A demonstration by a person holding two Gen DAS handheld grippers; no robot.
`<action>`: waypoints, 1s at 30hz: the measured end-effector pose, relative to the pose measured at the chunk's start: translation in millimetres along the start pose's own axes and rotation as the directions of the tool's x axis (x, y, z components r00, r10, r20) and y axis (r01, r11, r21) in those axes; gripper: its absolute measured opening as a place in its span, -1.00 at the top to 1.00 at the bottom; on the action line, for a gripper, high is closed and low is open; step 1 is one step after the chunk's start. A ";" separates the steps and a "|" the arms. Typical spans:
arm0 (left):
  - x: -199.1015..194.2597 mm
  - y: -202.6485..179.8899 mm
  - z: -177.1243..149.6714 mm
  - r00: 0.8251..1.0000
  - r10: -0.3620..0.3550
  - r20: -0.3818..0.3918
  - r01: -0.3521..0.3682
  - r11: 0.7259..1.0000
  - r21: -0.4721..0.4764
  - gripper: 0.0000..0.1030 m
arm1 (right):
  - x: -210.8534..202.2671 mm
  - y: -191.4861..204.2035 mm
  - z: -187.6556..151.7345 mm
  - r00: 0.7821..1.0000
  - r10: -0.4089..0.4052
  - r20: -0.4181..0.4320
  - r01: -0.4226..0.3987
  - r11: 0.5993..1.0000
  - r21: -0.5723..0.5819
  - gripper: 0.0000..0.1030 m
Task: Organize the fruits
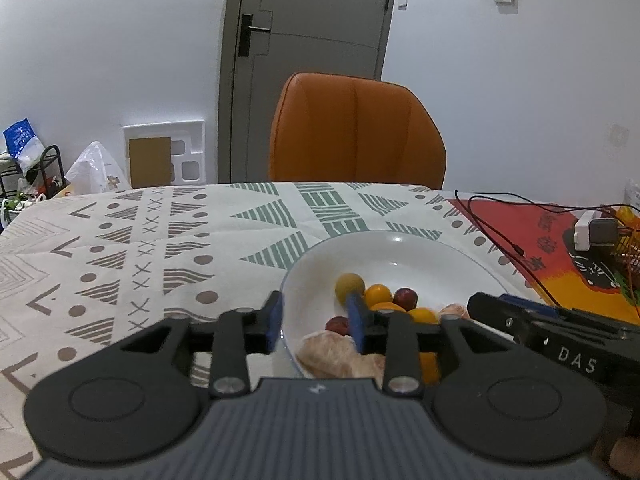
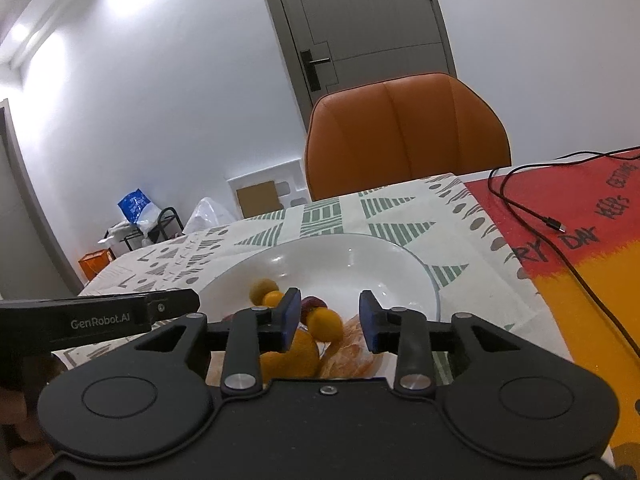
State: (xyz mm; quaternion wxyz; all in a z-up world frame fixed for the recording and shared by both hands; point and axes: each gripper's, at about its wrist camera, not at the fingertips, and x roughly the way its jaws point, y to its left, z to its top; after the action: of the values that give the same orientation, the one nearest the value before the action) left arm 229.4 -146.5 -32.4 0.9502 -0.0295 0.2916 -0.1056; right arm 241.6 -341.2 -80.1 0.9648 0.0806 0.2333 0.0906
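both tools part-open and empty over the white plate [image 1: 400, 248]
left tool [image 1: 316, 320] straddles the near rim; right tool [image 2: 330, 318] above loose kumquats [image 2: 326, 322], which could roll if nudged.

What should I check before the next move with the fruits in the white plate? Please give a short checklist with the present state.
1. Left gripper jaws open, nothing between them: ok.
2. Right gripper jaws open, not pressing any fruit: ok.
3. Small round fruits inside the white plate: ok.
4. Peeled orange segments in the plate, near its front edge: ok.
5. The two grippers are apart, not touching each other: cannot tell.
6. Black cable on the red cloth, away from the plate: ok.
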 end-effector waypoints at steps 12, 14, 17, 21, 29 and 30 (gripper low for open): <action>-29.4 13.0 -1.4 0.999 0.023 0.026 -0.022 0.999 -0.031 -0.51 | -19.7 5.6 -6.4 1.000 0.025 -0.006 -0.025 0.999 0.030 0.08; -34.1 15.7 -1.5 0.999 0.028 0.027 -0.027 0.999 -0.037 -0.57 | -22.2 7.0 -6.6 1.000 0.027 -0.007 -0.027 0.999 0.029 0.00; -42.1 19.9 -1.5 0.999 0.032 0.030 -0.030 0.998 -0.049 -0.63 | -27.2 9.9 -7.5 0.999 0.032 -0.008 -0.032 0.999 0.031 -0.09; -54.4 24.5 -2.5 0.998 0.044 0.037 -0.042 0.997 -0.062 -0.68 | -35.0 15.8 -8.2 0.999 0.038 -0.007 -0.038 0.999 0.020 -0.29; -81.2 35.6 -9.3 0.997 0.067 0.043 -0.063 0.995 -0.082 -0.82 | -53.8 24.1 -11.9 0.999 0.047 -0.002 -0.047 0.999 -0.004 -0.57; -85.0 37.7 -10.5 0.997 0.070 0.044 -0.066 0.994 -0.087 -0.83 | -56.2 24.3 -12.3 0.999 0.048 -0.002 -0.048 0.999 -0.005 -0.59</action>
State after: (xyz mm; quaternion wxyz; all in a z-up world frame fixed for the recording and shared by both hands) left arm 161.8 -91.1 1.0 0.9578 -0.0628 0.2741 -0.0600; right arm 183.4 -328.2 -61.6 0.9623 0.0837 0.2321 0.1145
